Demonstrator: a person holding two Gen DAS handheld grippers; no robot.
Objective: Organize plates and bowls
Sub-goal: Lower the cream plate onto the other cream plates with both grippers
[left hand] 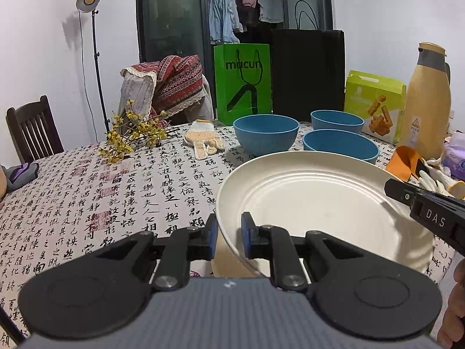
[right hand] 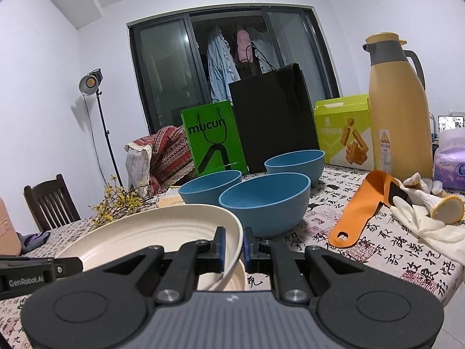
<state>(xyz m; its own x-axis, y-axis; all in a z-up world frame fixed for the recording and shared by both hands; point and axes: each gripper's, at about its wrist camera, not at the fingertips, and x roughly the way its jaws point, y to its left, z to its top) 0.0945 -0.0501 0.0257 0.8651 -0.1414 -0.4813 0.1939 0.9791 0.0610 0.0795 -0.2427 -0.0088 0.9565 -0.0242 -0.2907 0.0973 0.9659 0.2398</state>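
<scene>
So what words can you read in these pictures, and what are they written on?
"mucun": on the green paper bag.
"DAS": on the right gripper, seen from the left wrist.
"GenRobot.AI": on the left gripper, seen from the right wrist.
Tablecloth: covered in Chinese calligraphy, not read here.
Yellow-green snack box: print too small to read.
Yellow flask: warning label too small to read.
Purple tissue pack: print blurred.

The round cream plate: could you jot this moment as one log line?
held: round cream plate | left gripper: shut on rim | right gripper: shut on opposite rim | below: second cream plate
</scene>
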